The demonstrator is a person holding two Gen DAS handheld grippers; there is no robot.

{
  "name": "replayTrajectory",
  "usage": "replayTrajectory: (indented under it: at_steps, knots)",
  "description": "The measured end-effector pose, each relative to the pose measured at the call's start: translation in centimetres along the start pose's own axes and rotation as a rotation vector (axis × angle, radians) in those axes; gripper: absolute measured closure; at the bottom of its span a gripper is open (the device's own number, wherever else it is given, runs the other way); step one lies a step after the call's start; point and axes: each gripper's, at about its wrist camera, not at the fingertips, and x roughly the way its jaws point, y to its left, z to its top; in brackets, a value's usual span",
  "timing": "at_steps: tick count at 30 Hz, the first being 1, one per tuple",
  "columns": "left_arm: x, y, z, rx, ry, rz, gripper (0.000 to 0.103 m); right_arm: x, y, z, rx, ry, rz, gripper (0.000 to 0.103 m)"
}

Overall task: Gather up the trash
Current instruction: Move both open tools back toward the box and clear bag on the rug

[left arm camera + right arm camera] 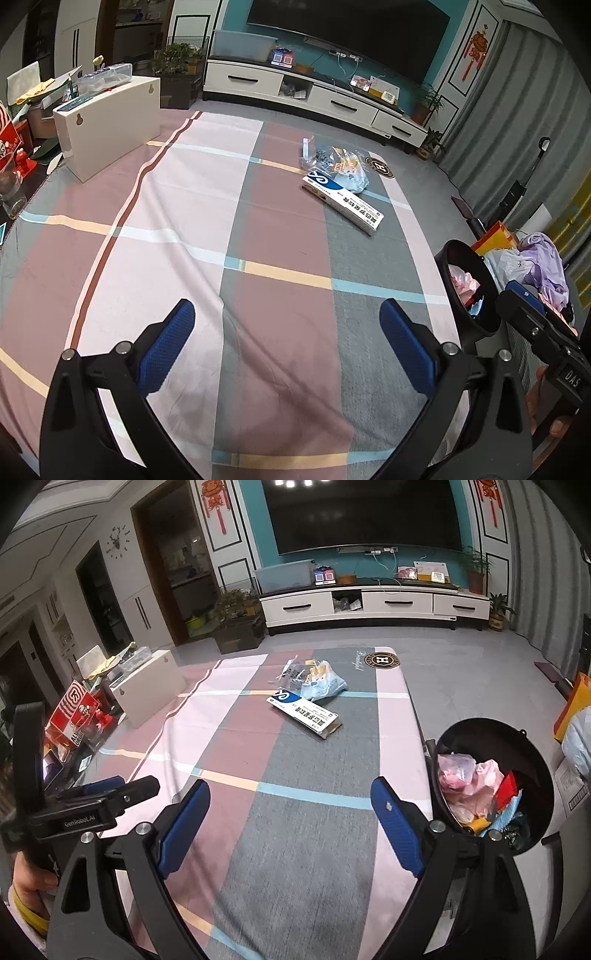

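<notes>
A long white and blue carton (343, 199) (304, 713) lies on the checked cloth at the far side. Behind it sits a crumpled light blue plastic bag (352, 175) (323, 683) with small wrappers (325, 155) (295, 672). A black trash bin (469, 288) (495, 786) stands off the cloth's right edge, holding pink bags and scraps. My left gripper (288, 325) is open and empty, low over the near cloth. My right gripper (290, 805) is open and empty, just left of the bin.
A white box (107, 125) (151, 686) stands at the cloth's left edge, with clutter and red items (74, 716) beyond. A TV cabinet (314, 96) (373, 605) lines the back wall. Bags and clothes (532, 273) pile right of the bin.
</notes>
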Motion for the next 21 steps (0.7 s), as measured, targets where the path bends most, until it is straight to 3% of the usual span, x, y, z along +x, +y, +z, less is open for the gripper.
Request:
replayTrajectory:
  at_steps: [8, 14, 18, 21]
  knots:
    - [2.0, 0.0, 0.4, -0.009, 0.037, 0.002, 0.003, 1.4, -0.4, 0.2, 0.012, 0.009, 0.000, 0.016]
    - [5.0, -0.2, 2.1, -0.077, 0.096, -0.015, 0.003, 2.2, -2.1, -0.2, 0.035, 0.006, -0.048, 0.016]
    - [7.9, -1.7, 3.8, -0.117, 0.131, -0.019, 0.003, 3.1, -3.7, -0.4, 0.067, 0.020, -0.076, 0.016]
    - [10.4, -4.2, 5.6, -0.075, 0.133, 0.028, 0.003, 3.9, -5.1, -0.2, 0.089, 0.023, -0.102, 0.016]
